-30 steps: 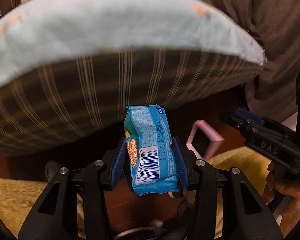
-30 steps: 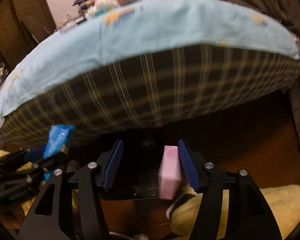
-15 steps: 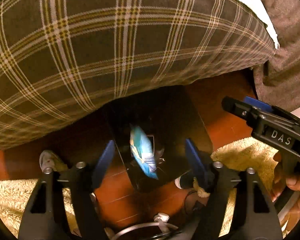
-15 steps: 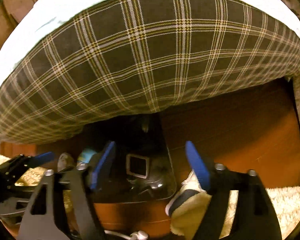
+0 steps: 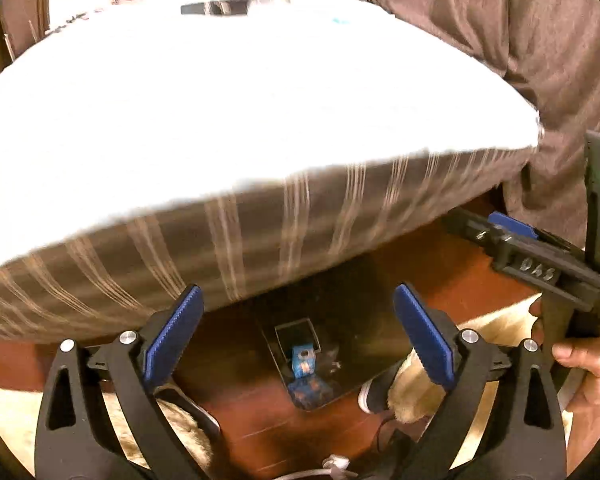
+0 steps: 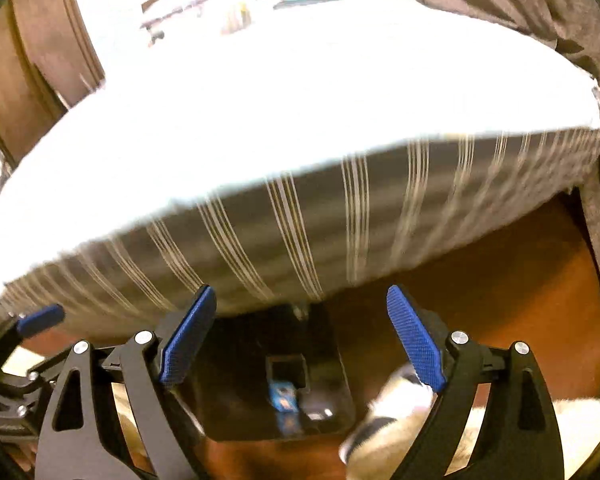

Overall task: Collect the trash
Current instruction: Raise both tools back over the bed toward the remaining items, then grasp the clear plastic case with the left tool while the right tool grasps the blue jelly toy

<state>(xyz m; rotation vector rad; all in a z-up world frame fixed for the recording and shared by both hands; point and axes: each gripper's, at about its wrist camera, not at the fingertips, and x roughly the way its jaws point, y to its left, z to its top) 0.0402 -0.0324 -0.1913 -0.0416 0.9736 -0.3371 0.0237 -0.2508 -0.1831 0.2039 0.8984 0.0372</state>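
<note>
A black bin stands on the wooden floor at the foot of the bed. In it lie a blue snack wrapper and a small box with its open end up. Above the bin my left gripper has its jaws opening wide, with nothing between them. My right gripper is opening the same way over the bin and is empty too. It also shows at the right of the left wrist view, held by a hand. One blue pad of the left gripper shows at the left edge.
A bed with a pale sheet and plaid side overhangs the bin. Brown cloth hangs at the right. Fluffy slippers and a cream rug lie by the bin. A white cable lies at the bottom.
Both grippers opened and let go: the blue wrapper and the pink box dropped into the black bin. Both grippers then rose, bringing the bed's top back into view.
</note>
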